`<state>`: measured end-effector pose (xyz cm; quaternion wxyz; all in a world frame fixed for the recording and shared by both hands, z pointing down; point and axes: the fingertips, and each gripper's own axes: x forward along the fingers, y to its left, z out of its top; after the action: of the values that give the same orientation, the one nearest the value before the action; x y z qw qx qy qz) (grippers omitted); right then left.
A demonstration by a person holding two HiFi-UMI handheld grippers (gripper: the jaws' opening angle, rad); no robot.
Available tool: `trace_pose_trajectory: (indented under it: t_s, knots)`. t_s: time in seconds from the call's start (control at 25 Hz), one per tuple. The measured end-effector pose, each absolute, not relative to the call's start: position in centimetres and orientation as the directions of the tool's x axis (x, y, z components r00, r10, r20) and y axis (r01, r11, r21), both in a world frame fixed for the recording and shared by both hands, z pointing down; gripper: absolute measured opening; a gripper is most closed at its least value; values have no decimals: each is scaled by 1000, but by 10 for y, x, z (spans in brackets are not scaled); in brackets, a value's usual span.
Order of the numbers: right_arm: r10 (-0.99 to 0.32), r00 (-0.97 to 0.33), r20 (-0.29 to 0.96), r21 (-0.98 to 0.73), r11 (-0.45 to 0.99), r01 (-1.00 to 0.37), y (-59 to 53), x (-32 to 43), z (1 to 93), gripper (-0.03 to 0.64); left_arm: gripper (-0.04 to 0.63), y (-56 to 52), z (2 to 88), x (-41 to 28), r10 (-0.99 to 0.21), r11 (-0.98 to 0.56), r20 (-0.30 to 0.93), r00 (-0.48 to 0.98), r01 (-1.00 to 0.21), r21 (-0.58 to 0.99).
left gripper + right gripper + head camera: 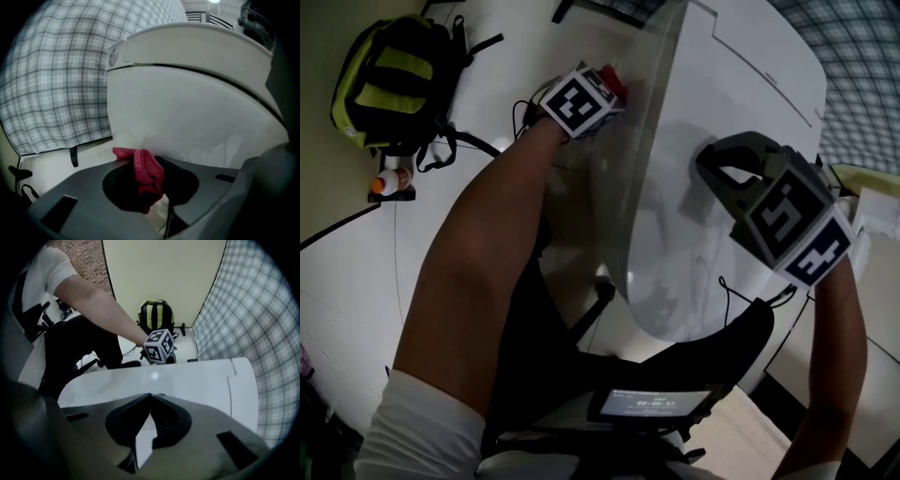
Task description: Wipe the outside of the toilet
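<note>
While its two jaws pinch one nubbly red cloth between them, held partway apart by the fabric, the left gripper sits at the flank of the toilet, a smooth, glossy white, rounded shell with its lid down. Above that lid the right gripper points downward, jaws pressed together on nothing. One yellow-and-black backpack lies well apart from the toilet.
</note>
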<state>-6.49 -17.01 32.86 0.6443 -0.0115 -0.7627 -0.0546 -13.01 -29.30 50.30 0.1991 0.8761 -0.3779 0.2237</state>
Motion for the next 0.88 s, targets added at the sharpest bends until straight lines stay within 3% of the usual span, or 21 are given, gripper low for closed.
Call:
trace_pose_trajectory:
  t_s: [0.16,0.44,0.64,0.88]
  knots:
    - [-25,-166,986,47,990,132,-175,-83,337,9,71,-324,504,-150,-658,-553,524,541,-819,151]
    - [8,-125,992,11,989,149,-176,-81,342,9,71,-348,522,-158,-652,-565,571,499,-822,72]
    - [103,-130,986,-92,992,89,-175,-84,340,9,71,-366,525,-136,-615,-654,560,556,-756,32]
    - [118,-176,977,-112,993,46,-176,-87,338,8,71,-387,537,-133,-589,-721,617,522,-684,-109]
